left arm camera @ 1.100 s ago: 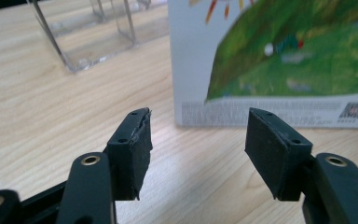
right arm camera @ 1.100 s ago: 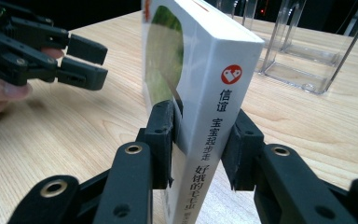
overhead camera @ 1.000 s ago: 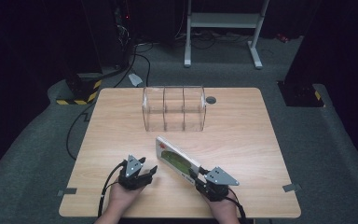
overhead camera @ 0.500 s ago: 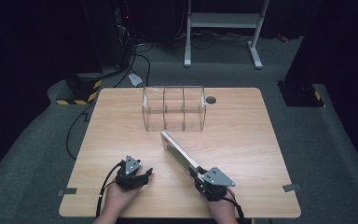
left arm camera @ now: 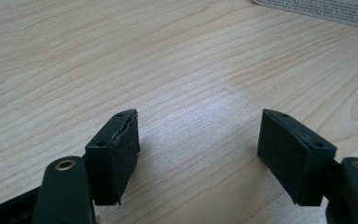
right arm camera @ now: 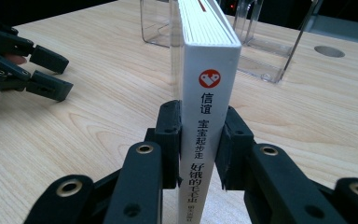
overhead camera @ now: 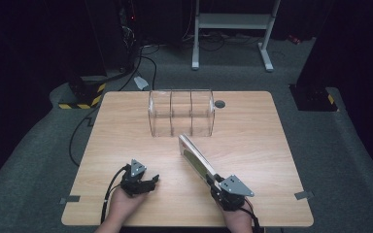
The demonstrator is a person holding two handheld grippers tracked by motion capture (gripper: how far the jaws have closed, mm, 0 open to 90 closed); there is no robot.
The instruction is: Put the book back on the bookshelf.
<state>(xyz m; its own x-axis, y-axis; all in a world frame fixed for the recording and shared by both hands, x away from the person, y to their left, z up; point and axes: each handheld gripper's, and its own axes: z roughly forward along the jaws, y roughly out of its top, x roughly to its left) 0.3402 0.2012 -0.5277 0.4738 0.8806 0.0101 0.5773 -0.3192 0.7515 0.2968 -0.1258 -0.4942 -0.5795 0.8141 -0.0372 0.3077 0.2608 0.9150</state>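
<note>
Book [right arm camera: 205, 70] stands clamped on edge in the right gripper [right arm camera: 198, 140], spine-first toward the far clear rack [overhead camera: 181, 112], while the left gripper [left arm camera: 198, 154], jaws just opening, rests empty on the desk [overhead camera: 272, 141]

Standing on grey carpet [overhead camera: 39, 160], taking up the middle of the room: a pale wooden table [overhead camera: 252, 116], catching soft, even light from above. Showing a small round dark plug [overhead camera: 219, 104] near its far edge. Fading into near blackness all around, hiding any walls. Rising behind the table: a white metal stand [overhead camera: 267, 43], resting on two long feet. Looming at the far left: a dark cabinet [overhead camera: 121, 29], glowing with one tiny red light. Snaking over the carpet beside it: black cables [overhead camera: 141, 63]. Sitting at the table's far left corner: a black-and-yellow striped block [overhead camera: 82, 99]. Sitting at the far right: a black box [overhead camera: 315, 97]. Sticking to the carpet near the front corners: two grey tape strips [overhead camera: 70, 199].
</note>
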